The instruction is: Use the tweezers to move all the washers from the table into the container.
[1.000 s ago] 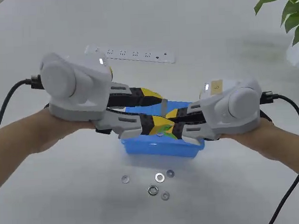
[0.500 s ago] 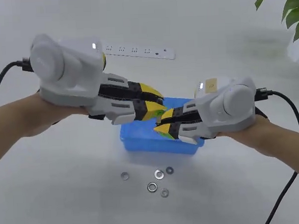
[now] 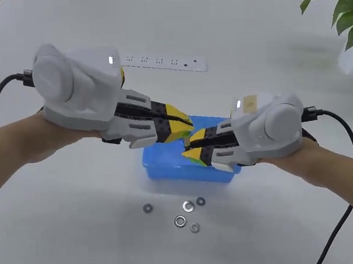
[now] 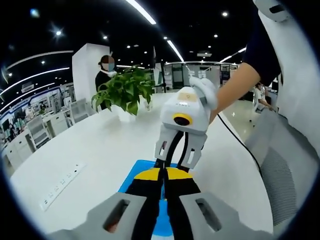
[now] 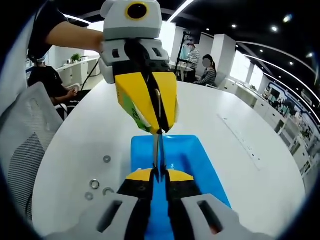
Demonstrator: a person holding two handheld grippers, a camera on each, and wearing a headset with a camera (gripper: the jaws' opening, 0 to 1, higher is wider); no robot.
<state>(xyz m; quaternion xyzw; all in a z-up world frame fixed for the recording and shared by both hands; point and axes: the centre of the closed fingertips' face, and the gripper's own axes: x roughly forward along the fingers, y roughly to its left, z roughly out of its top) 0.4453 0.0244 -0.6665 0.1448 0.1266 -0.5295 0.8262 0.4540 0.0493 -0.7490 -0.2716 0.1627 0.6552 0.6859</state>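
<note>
**Washers [image 3: 188, 206] loose on the table [image 3: 69, 228], tweezers [image 5: 157, 147] held over the container [image 3: 166, 167]**

Head view: five small metal washers lie in a loose cluster on the white table, near the front wall of the blue container and apart from it. The left gripper [image 3: 188, 124] and the right gripper [image 3: 187, 150] meet almost tip to tip above the container, each held in a bare hand, and together they hide most of its inside. A white power strip [image 3: 162, 61] lies further back on the table. Green leaves of a plant [image 3: 334, 10] hang in at the upper right corner. A black cable [image 3: 7, 94] leads away from each gripper's rear.

Left gripper view: its own yellow-tipped jaws are drawn in close, with only a thin seam between them. The right gripper faces it head-on, its jaws touching or nearly touching these tips, with the blue container below both. Beyond is a wide white tabletop with the power strip at the left and the leafy plant further off. The room is an open office with ceiling light strips, desks and a standing person [image 4: 105, 75].

Right gripper view: its jaws are pinched narrow on the thin metal tweezers, which run straight ahead into the seam of the left gripper's closed yellow jaws, so both grip them. The container lies open underneath, and its visible floor is bare blue. Four washers show on the table to its left. Seated and standing people are in the background.
</note>
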